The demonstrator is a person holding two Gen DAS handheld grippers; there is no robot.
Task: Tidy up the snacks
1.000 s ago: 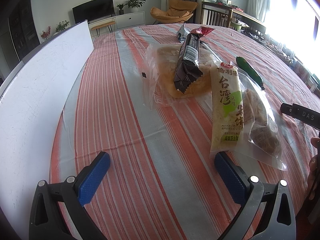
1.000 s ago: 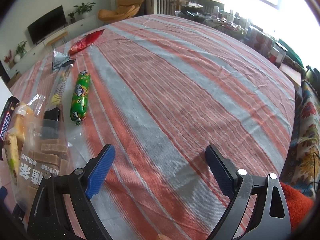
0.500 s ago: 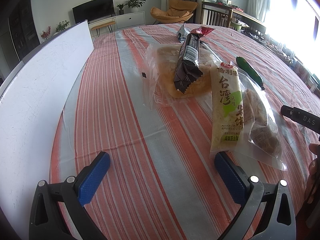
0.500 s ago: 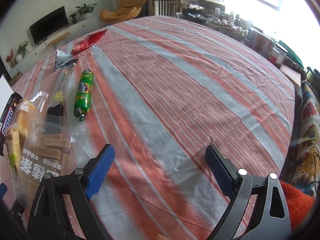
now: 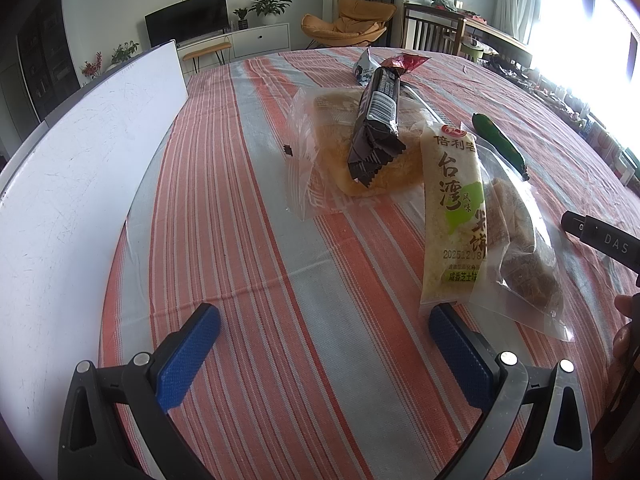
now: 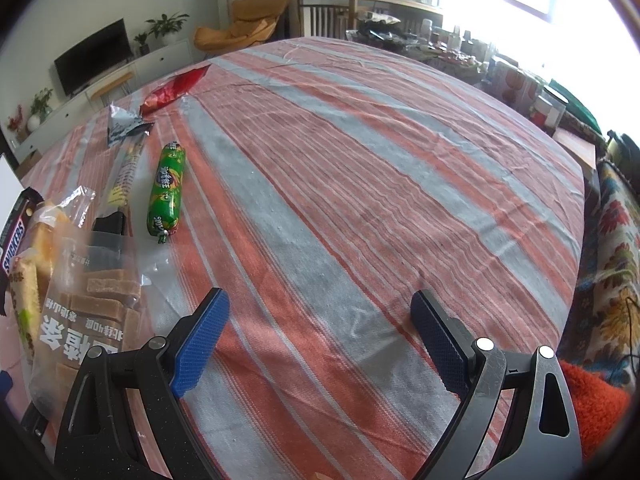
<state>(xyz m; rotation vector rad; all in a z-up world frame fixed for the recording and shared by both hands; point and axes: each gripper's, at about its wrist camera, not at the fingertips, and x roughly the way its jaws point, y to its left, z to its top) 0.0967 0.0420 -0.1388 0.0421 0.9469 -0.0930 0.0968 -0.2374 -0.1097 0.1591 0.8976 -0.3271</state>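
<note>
Both tongs gaping, empty, over striped bench (image 5: 248, 240).
Left tongs (image 5: 324, 344) near rice-cracker pack (image 5: 450, 216); right tongs (image 6: 320, 330) beside green sausage (image 6: 166, 188).

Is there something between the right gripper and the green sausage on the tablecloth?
Nothing visible blocks it. Only bare striped tablecloth lies between the open right gripper and the green sausage. The clear bag of brown biscuits sits further left, beside that path.

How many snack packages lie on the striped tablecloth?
7: bread bag, Snickers pack on it, rice cracker, brown-cube bag, green sausage, silver and red wrappers farther back.
</note>
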